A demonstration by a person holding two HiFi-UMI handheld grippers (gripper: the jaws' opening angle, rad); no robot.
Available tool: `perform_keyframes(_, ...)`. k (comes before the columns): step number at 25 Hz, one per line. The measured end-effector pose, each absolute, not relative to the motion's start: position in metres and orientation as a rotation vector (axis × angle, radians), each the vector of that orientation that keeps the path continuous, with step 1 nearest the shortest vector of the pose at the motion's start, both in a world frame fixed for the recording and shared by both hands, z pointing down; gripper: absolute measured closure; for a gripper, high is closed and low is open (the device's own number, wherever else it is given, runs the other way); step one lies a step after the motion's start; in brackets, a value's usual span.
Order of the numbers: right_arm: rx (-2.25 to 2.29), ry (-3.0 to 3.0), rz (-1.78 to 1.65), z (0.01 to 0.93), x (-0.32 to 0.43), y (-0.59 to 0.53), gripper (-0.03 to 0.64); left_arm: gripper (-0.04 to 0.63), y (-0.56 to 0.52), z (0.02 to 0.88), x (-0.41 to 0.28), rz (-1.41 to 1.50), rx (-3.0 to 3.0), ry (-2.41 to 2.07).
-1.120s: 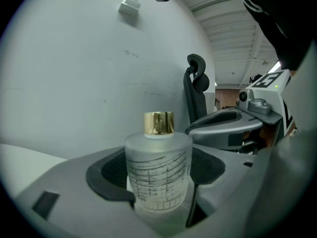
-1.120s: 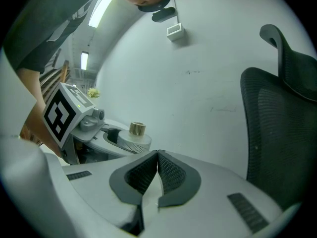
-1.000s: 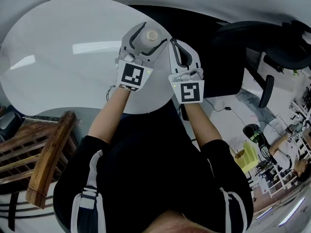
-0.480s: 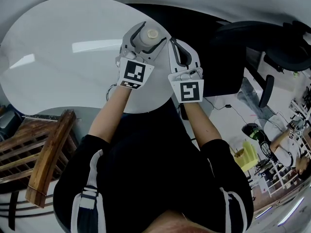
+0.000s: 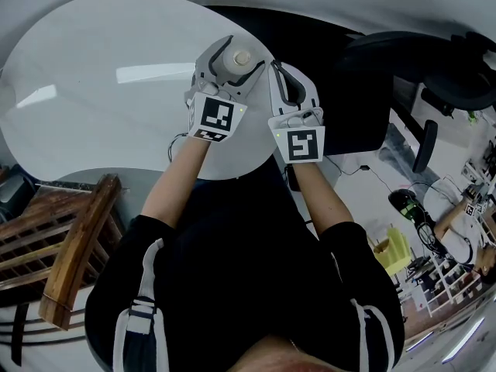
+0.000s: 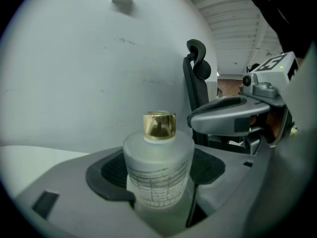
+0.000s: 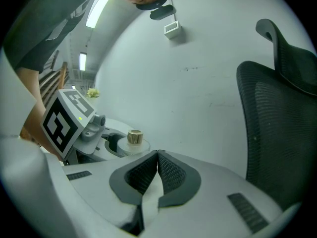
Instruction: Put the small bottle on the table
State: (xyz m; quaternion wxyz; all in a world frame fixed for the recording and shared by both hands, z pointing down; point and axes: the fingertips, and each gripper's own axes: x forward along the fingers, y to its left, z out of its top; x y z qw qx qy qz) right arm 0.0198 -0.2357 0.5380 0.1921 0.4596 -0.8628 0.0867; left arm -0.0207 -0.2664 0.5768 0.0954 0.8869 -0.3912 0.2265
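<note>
A small frosted bottle (image 5: 236, 60) with a gold cap stands upright between the jaws of my left gripper (image 5: 239, 53), which is shut on it, over the right end of the white oval table (image 5: 101, 115). In the left gripper view the bottle (image 6: 158, 157) fills the gap between the dark pads (image 6: 111, 175); whether its base touches the table is hidden. My right gripper (image 5: 277, 68) hovers just right of it, shut and empty, its ribbed pads (image 7: 168, 172) pressed together. The right gripper view catches the bottle (image 7: 132, 139) at left.
A black office chair (image 5: 418, 60) stands past the table's right edge, close to my right gripper. A wooden slatted chair (image 5: 70, 254) is at lower left. A small white block (image 7: 172, 29) lies farther out on the table. Clutter covers the floor at far right.
The left gripper has tipped and shifted very slightly with the bottle still in it. The right gripper has stayed where it was.
</note>
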Motion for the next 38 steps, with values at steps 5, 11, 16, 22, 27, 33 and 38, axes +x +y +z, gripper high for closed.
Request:
perform_keyframes(5, 1.288, -2.429, 0.232, 0.534, 0.016, -0.231, 0.594, 0.258, -0.26, 0.582, -0.026, 0.715, 2.619, -1.169)
perform_keyframes(11, 1.292, -2.439, 0.227, 0.527, 0.013, -0.221, 0.594, 0.255, -0.255, 0.583, -0.027, 0.716, 2.591, -1.132)
perform_keyframes(16, 1.308, -2.455, 0.225, 0.515, 0.009, -0.208, 0.594, 0.239, -0.239, 0.583, -0.041, 0.75, 2.548, -1.148)
perform_keyframes(22, 1.324, -2.471, 0.186, 0.499, 0.011, -0.19, 0.594, 0.241, -0.211, 0.571, -0.052, 0.753, 2.526, -1.204)
perform_keyframes(27, 1.337, -2.484, 0.163, 0.483, 0.012, -0.173, 0.594, 0.303, -0.197, 0.543, -0.059, 0.681, 2.534, -1.294)
perform_keyframes(33, 1.365, -2.508, 0.103, 0.455, 0.008, -0.158, 0.594, 0.533, -0.185, 0.487, -0.067, 0.563, 2.602, -1.431)
perform_keyframes(38, 1.405, -2.58, -0.009, 0.425, 0.005, -0.15, 0.594, 0.588, -0.169, 0.451, -0.067, 0.477, 2.623, -1.488)
